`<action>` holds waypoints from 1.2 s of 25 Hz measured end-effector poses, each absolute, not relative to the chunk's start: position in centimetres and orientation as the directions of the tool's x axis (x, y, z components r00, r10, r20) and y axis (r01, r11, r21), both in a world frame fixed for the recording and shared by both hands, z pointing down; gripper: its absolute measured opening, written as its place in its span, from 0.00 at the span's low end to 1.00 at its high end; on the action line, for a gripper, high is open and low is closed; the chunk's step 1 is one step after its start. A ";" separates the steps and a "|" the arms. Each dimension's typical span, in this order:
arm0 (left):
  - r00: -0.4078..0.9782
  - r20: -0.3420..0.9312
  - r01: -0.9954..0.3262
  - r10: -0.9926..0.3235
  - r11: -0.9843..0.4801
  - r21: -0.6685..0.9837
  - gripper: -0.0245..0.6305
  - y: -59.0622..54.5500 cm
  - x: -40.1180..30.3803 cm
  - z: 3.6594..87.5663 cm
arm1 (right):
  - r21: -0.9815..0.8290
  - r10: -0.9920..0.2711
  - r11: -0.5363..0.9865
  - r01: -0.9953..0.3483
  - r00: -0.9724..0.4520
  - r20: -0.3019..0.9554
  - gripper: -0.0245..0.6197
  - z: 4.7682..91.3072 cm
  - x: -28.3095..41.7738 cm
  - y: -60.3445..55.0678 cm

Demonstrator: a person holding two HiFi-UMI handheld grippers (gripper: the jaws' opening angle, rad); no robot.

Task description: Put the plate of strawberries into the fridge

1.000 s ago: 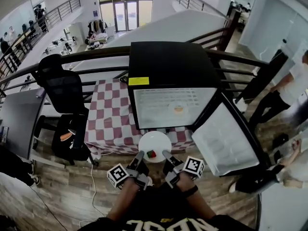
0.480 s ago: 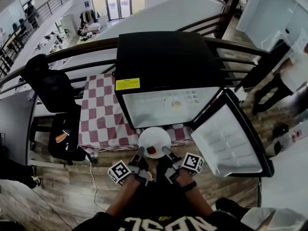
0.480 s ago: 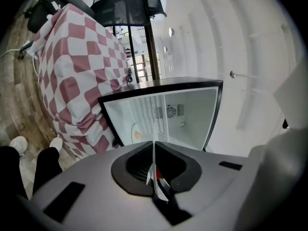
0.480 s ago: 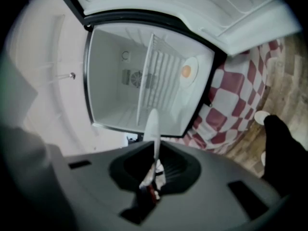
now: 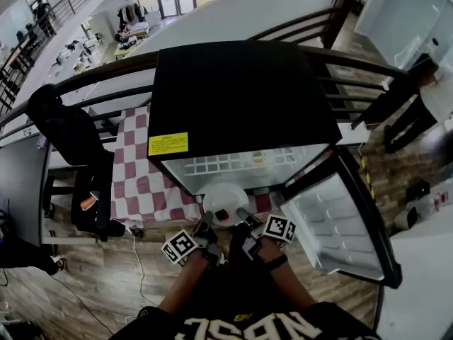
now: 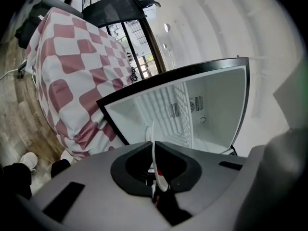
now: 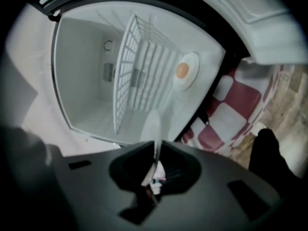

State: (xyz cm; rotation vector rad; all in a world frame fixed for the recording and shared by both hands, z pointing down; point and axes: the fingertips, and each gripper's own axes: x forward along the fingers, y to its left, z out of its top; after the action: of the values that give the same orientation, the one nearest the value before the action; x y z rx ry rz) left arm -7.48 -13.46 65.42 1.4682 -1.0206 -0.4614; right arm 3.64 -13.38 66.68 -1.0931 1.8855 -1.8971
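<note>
Fridge (image 5: 241, 98) open, door (image 5: 329, 218) rt; shelf (image 7: 139, 76) room beside dish (image 7: 186, 71), prob.

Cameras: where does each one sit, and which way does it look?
Head view: on the person's head, looking steeply down at fridge and plate; forearms, left gripper and right gripper show.
Left gripper view: on the left gripper, looking along its jaws, shut on the plate's rim, into the fridge.
Right gripper view: on the right gripper, same way, jaws shut on the rim, facing the wire shelf.
Both gripper views share the rim and the fridge's inside.
</note>
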 end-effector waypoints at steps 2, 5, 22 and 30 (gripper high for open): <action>0.522 0.288 -0.323 -0.803 0.127 0.938 0.09 -14.6 -7.4 66.4 | -0.941 -0.647 -0.138 -0.310 -0.691 0.323 0.09 67.6 3.7 -14.6; 0.498 0.299 -0.326 -0.814 0.143 0.934 0.09 -16.1 -7.8 68.0 | -0.948 -0.651 -0.144 -0.283 -0.695 0.306 0.09 69.2 3.4 -16.1; 0.424 0.359 -0.340 -0.832 0.221 0.914 0.09 -21.0 -7.3 73.7 | -0.913 -0.663 -0.243 -0.328 -0.630 0.403 0.09 75.2 4.4 -21.0; 0.417 0.372 -0.353 -0.829 0.230 0.907 0.09 -22.1 -7.3 75.0 | -0.903 -0.660 -0.258 -0.345 -0.619 0.425 0.09 76.5 4.4 -22.2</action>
State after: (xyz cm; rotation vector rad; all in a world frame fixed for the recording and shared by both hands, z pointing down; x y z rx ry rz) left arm -7.29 -22.14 75.00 1.3620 -1.1636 -0.4582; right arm 4.45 -22.20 76.49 -1.2300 1.7491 -1.9682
